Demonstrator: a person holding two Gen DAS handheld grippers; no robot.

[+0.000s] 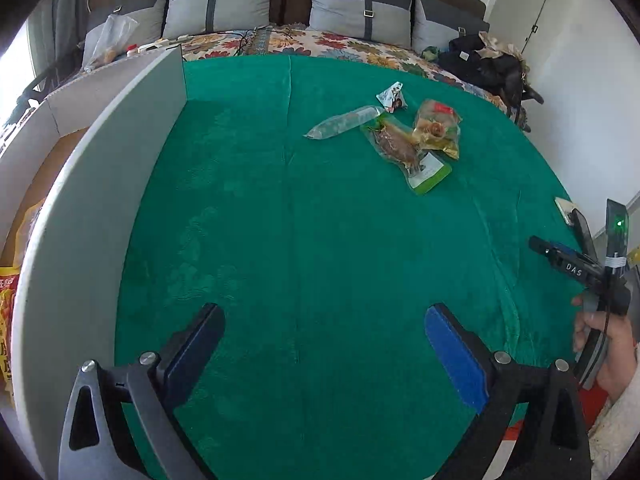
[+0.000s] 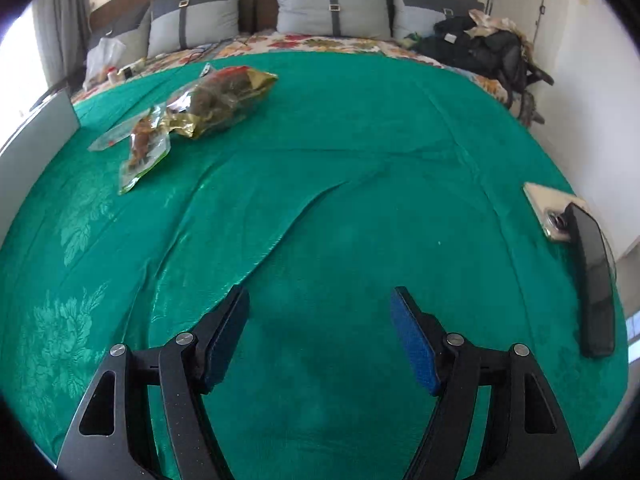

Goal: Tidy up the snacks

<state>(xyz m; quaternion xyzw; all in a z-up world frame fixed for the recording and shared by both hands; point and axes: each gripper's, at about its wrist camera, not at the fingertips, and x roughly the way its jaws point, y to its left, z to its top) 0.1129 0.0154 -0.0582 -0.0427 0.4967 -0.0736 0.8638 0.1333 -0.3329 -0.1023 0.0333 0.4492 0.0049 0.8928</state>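
Note:
Several snack packets lie together on the green bedspread [image 1: 304, 216]: a clear tube-shaped pack [image 1: 344, 122], a green-edged pouch of dried meat [image 1: 408, 152], a gold bag [image 1: 438, 128] and a small white packet [image 1: 393, 96]. In the right wrist view the same pile sits far left, with the gold bag [image 2: 224, 98] and the meat pouch [image 2: 144, 148]. My left gripper [image 1: 322, 320] hangs open over bare cloth, well short of the pile. My right gripper [image 2: 320, 306] is open too, with nothing between its fingers. A cardboard box [image 1: 100, 184] stands at the left with a red-yellow snack bag [image 1: 8, 320] inside.
Two phones [image 2: 576, 248] lie near the bed's right edge. Grey pillows [image 1: 360, 8] line the headboard, and dark clothes [image 1: 488, 60] are piled at the far right. A hand holding the other gripper [image 1: 600, 312] shows at the right. Folds crease the cloth [image 2: 280, 240].

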